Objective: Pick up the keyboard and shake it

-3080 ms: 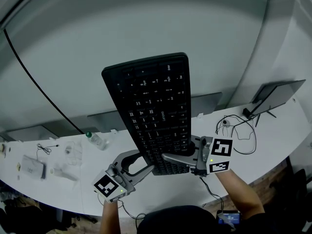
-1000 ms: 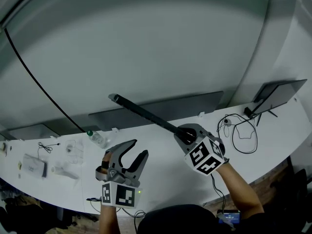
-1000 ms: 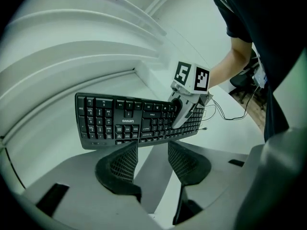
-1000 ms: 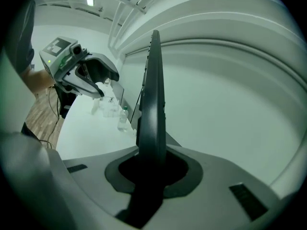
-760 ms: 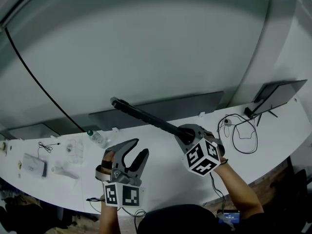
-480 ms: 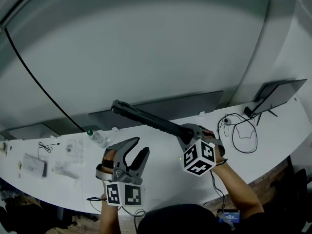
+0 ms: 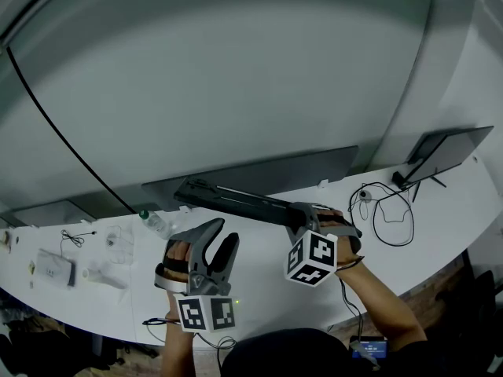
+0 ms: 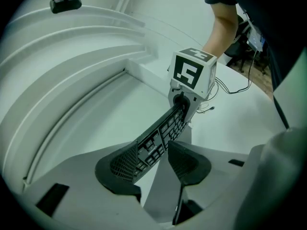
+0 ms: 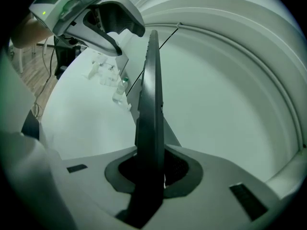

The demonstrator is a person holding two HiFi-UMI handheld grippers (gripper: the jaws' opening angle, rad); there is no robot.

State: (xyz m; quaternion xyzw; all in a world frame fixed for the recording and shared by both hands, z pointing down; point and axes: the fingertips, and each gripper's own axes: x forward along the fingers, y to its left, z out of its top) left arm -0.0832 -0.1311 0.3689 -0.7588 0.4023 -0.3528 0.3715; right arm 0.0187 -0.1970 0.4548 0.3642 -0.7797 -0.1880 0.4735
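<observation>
Keyboard [image 7: 236, 201] | end clenched in my right hand-held gripper [image 7: 297, 214] | left hand-held gripper [image 7: 218, 242] released | risk: single-end hold may slip when shaken

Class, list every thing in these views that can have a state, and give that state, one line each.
keyboard: lifted off the table, seen edge-on from the head view, clamped at one end.
right hand-held gripper: shut on the keyboard.
left hand-held gripper: jaws apart, holding nothing.
bottle: green cap on.
monitor: screen dark.
cable: loosely coiled on the table.
</observation>
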